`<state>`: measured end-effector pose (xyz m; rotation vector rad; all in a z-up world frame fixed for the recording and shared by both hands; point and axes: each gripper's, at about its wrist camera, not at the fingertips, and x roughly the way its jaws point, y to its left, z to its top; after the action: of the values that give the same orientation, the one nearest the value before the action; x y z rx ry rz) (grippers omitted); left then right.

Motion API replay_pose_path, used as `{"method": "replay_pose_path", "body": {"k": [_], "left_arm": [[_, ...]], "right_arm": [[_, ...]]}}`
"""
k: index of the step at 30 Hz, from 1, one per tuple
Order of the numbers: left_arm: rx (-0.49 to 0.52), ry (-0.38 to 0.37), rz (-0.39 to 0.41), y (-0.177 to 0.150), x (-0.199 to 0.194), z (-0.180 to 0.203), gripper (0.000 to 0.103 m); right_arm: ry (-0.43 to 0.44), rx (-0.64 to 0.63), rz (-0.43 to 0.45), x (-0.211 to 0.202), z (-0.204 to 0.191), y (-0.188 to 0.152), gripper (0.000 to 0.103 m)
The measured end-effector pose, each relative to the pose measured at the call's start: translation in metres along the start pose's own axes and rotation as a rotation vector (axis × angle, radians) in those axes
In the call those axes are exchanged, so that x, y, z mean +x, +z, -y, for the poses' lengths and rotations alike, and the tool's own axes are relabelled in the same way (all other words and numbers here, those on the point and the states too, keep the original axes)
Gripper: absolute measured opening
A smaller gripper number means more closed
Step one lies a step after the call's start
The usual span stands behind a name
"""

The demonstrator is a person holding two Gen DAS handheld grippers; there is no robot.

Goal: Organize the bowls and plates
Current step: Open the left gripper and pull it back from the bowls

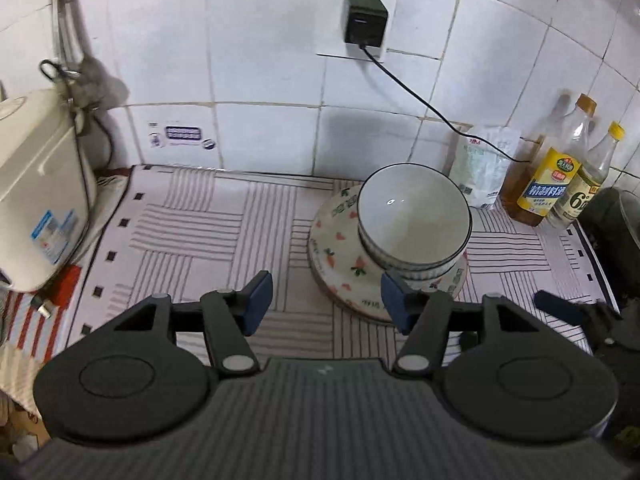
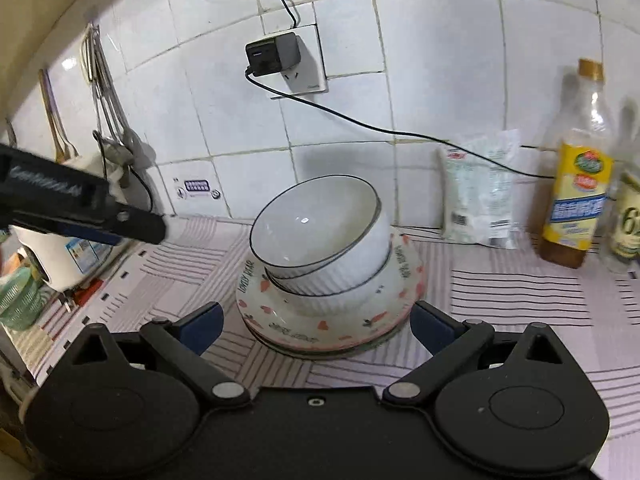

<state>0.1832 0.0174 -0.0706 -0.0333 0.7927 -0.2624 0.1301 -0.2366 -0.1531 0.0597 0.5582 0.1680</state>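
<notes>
Bowls (image 2: 320, 236) sit nested, white and ribbed with a dark rim line, the top one tilted toward the left, on a stack of plates (image 2: 280, 312) printed with small hearts and carrots (lettering runs round the rim). The stack rests on a striped cloth (image 1: 200, 220) covering the desk, toward the far right, near the tiled wall (image 1: 260, 60).

From the right wrist view, the right gripper (image 2: 318, 322) hangs just in front of the plates with its fingers spread wide, holding nothing, one blue pad on each side of the stack's near edge. The left gripper (image 1: 326, 302) is also spread wide and empty; its right pad lies just beside the plates' near rim, while its left pad is over bare cloth.

A black charger (image 1: 365, 24) is plugged into a wall socket, and its cable runs down to the right. Two bottles (image 1: 560, 168) and a white pouch (image 1: 480, 168) stand at the far right by the wall. A cream-coloured appliance (image 1: 36, 192) stands at the left.
</notes>
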Motion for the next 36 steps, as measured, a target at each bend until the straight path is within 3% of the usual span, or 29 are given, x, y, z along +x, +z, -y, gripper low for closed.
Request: {"method": "replay_pose_path", "body": {"k": [6, 20, 24, 36], "left_arm": [[0.014, 0.033, -0.034, -0.014, -0.016, 0.000, 0.064], [0.058, 0.056, -0.031, -0.044, -0.067, 0.006, 0.079], [0.067, 0.082, -0.005, -0.050, -0.082, 0.007, 0.088], [0.064, 0.062, -0.050, -0.065, -0.098, 0.008, 0.092]], "right_arm": [[-0.105, -0.012, -0.045, -0.029, -0.006, 0.001, 0.102], [-0.170, 0.026, 0.005, -0.106, -0.019, -0.001, 0.102], [-0.198, 0.051, -0.003, -0.118, -0.022, -0.004, 0.102], [-0.276, 0.114, -0.064, -0.137, -0.023, -0.011, 0.103]]}}
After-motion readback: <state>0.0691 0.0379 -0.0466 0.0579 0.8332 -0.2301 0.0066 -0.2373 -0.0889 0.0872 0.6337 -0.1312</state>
